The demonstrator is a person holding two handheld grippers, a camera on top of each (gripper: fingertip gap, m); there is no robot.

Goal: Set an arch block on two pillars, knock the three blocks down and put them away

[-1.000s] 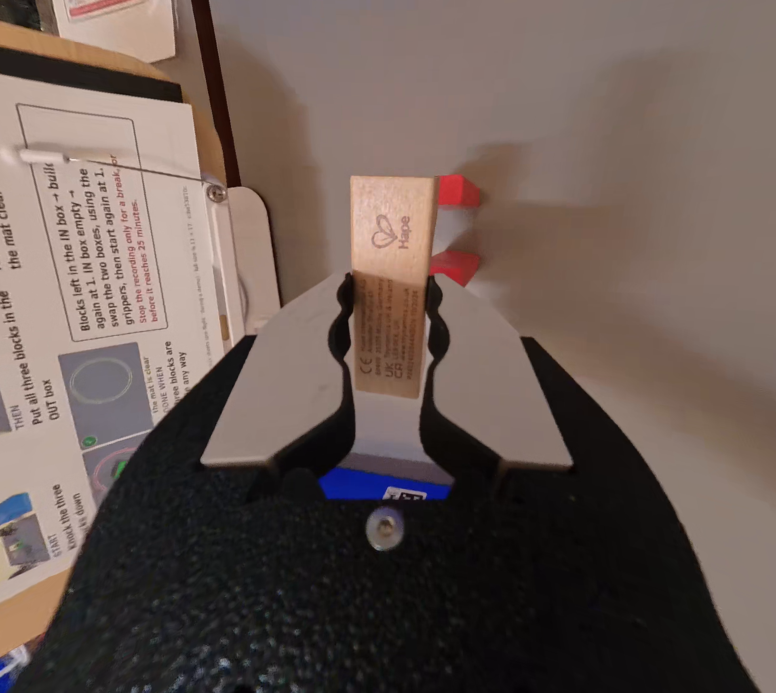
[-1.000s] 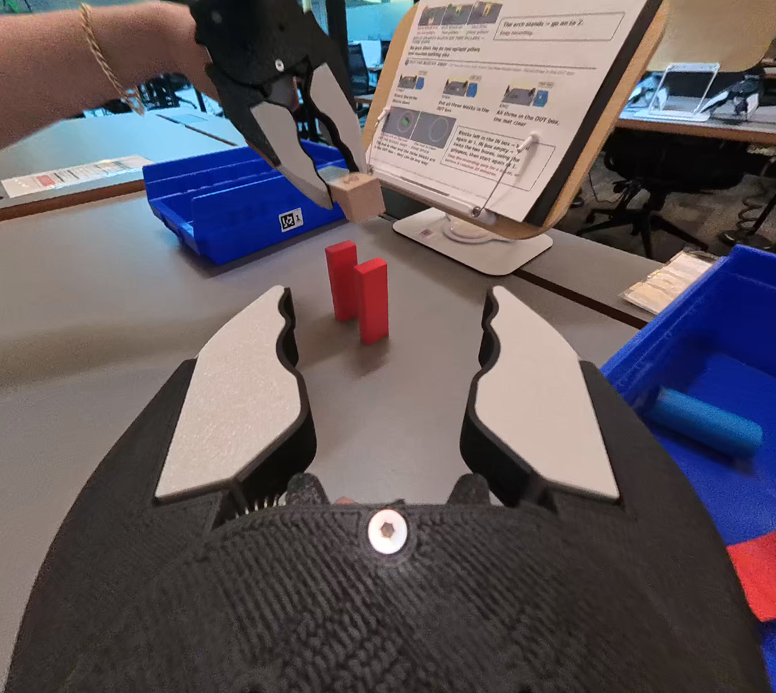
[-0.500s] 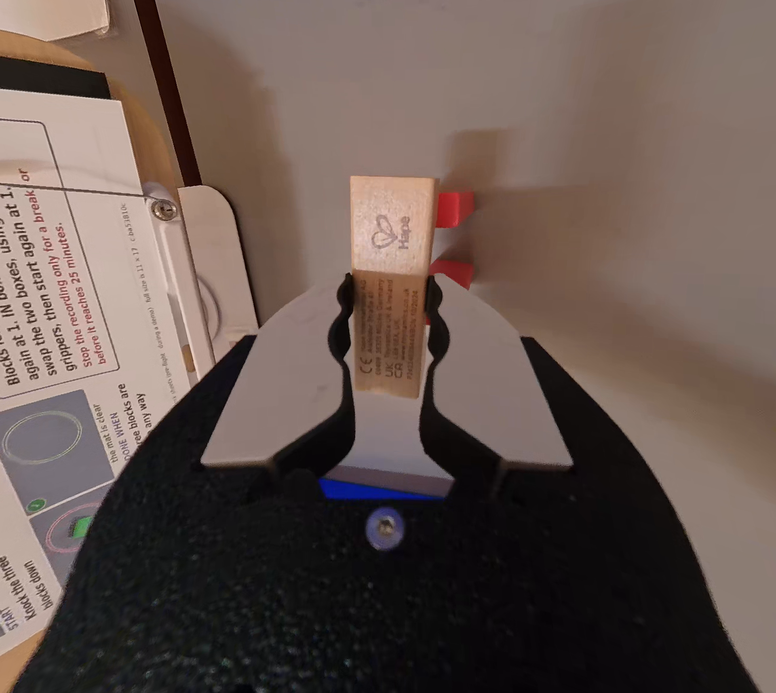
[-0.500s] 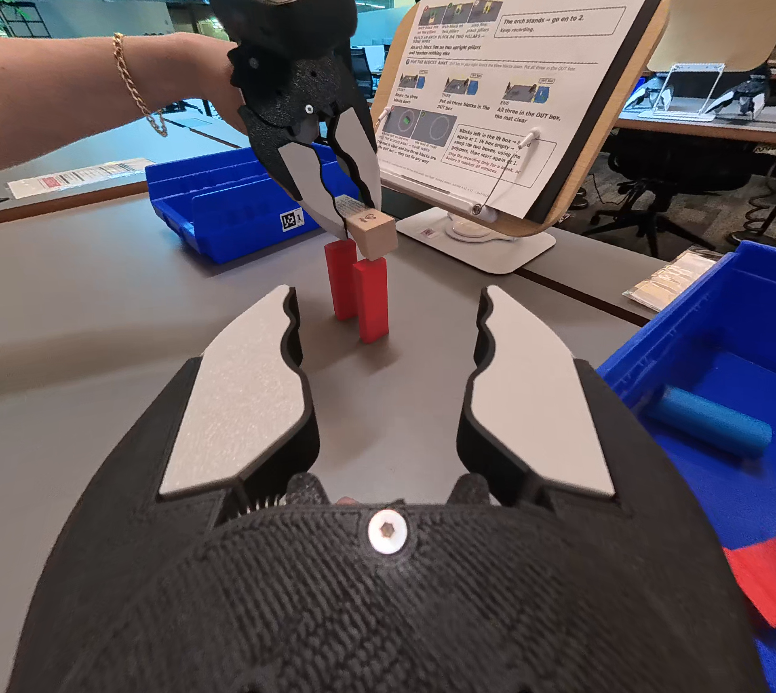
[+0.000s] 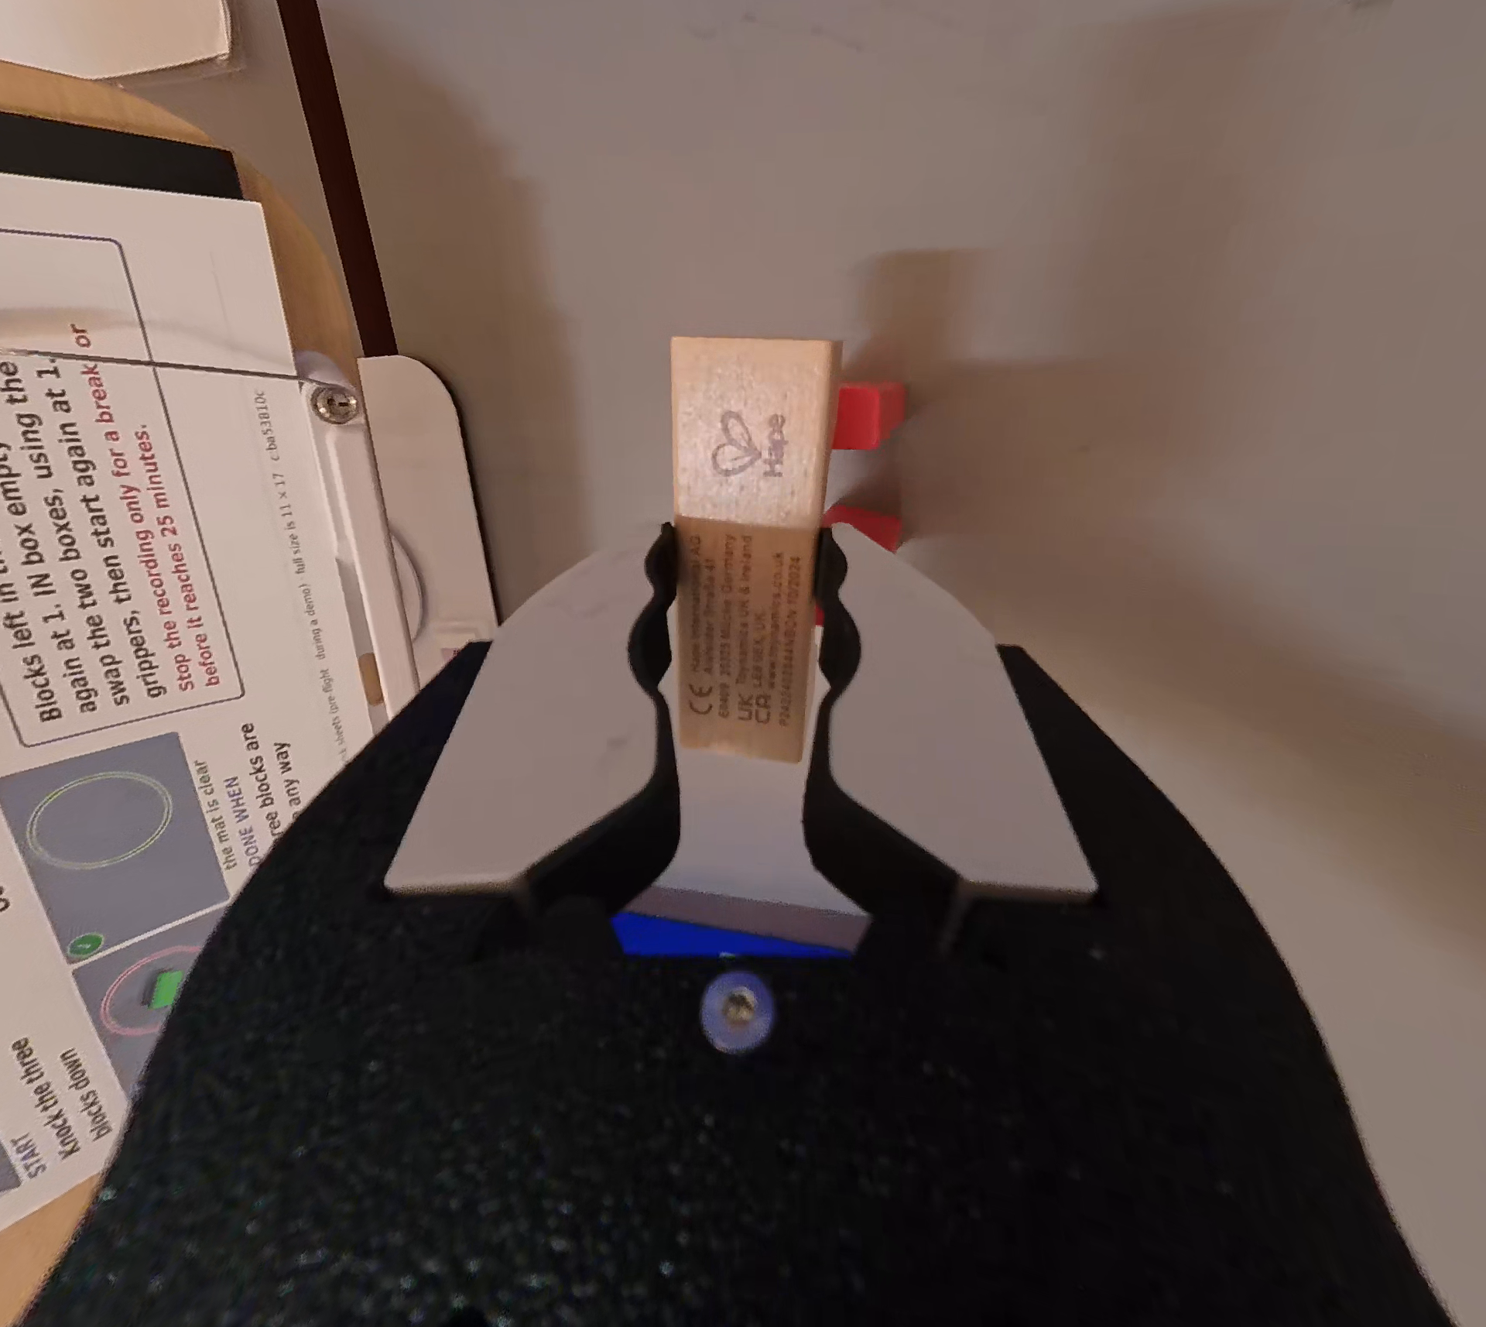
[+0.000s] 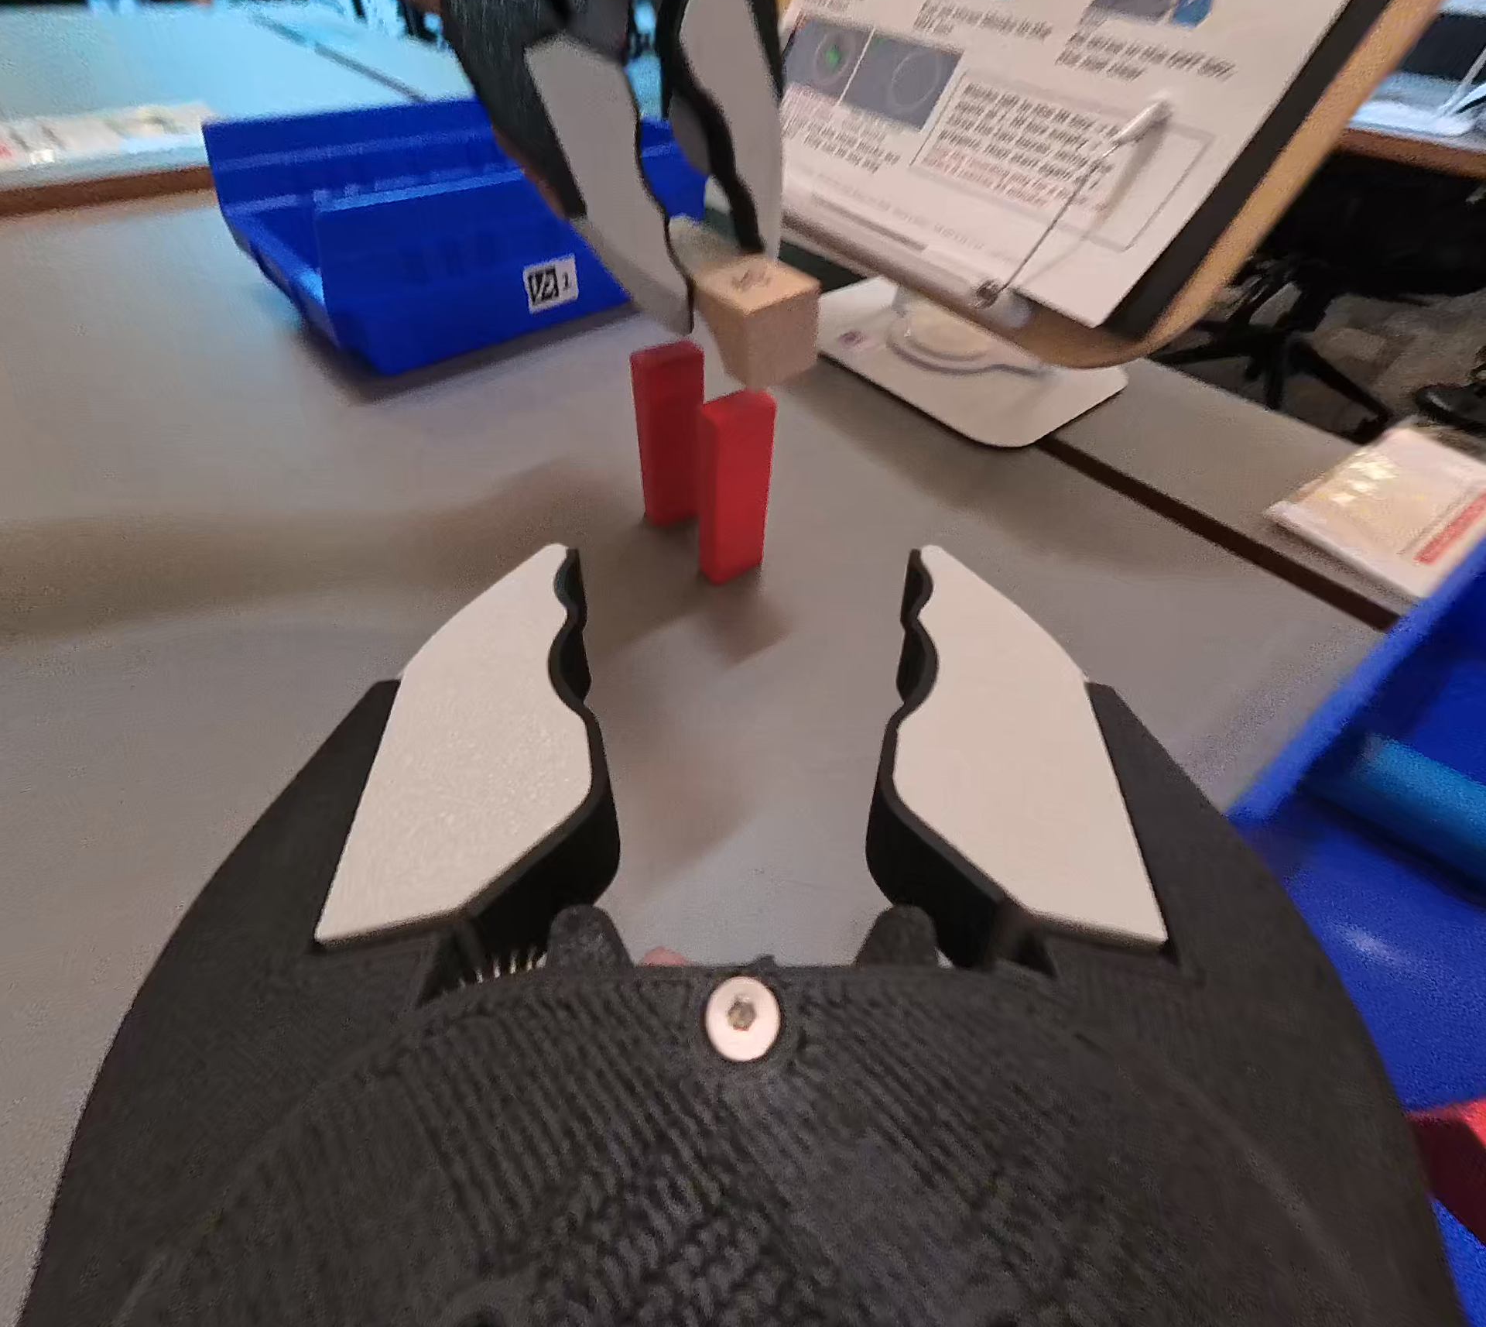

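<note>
Left tongs: you have them clamped on the wooden block, gripped across its narrow sides near the tips, so about half its length sticks out ahead and its underside stays free

Wooden block: pale, plain-sanded, square-edged bar with print on its top face; it hangs just above the two red blocks, and whether it touches the nearer one you cannot tell

Red blocks: two painted, glossy uprights standing close side by side on the grey surface, straight ahead of your right tongs

Right tongs: spread wide with nothing between them, held low and well short of the red blocks

Tong faces: flat matt grey plates with wavy black inner edges, on a rough black printed body

Beyond the left tongs: a blue bin, smooth moulded plastic

Right of the left tongs: a tilted board with a clipped sheet on a white base
</note>
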